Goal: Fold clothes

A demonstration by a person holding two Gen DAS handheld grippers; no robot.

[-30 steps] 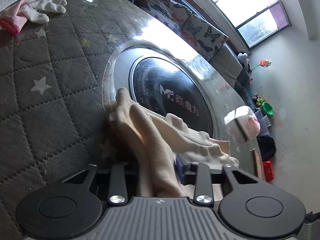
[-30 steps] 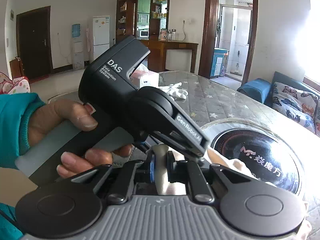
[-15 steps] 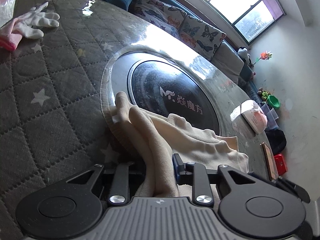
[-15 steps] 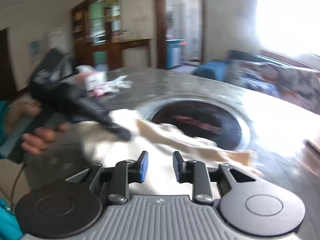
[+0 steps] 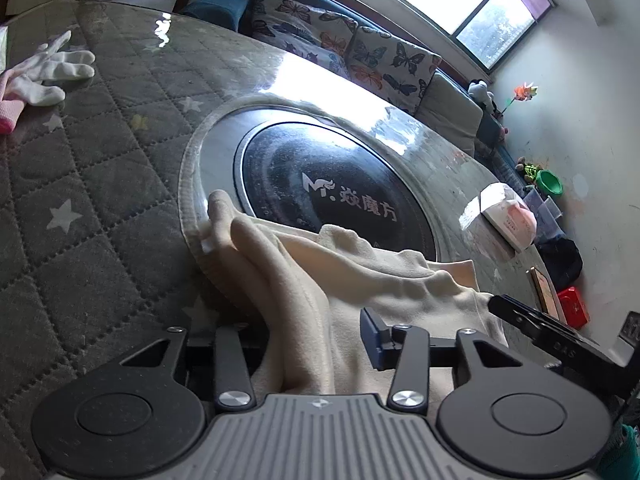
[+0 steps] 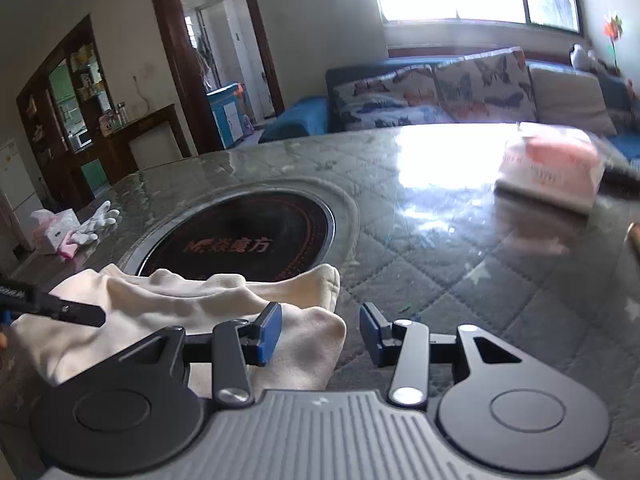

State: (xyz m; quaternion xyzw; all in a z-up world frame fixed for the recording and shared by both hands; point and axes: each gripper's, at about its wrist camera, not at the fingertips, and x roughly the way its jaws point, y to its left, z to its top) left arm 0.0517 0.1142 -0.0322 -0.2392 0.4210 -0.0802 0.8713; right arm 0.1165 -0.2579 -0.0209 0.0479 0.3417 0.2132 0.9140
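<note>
A cream garment (image 5: 304,276) lies bunched on the quilted grey table, its far edge over the rim of the round black cooktop (image 5: 332,184). My left gripper (image 5: 312,340) stands open around a raised fold of it; its left finger is hidden by cloth. In the right wrist view the garment (image 6: 168,308) lies at the lower left. My right gripper (image 6: 320,334) is open just above the garment's right corner, with cloth under its left finger (image 6: 269,332). The left gripper's tip shows in the right wrist view (image 6: 60,308).
White gloves (image 5: 44,74) with a pink cuff lie at the far left of the table, next to a tissue pack (image 6: 56,230). A pink and white tissue pack (image 6: 552,168) lies at the far right. A butterfly-print sofa (image 5: 348,50) stands behind the table.
My right gripper has let go of the cloth, opened and swung right, away from the left gripper. My left gripper has opened wider around the fold.
</note>
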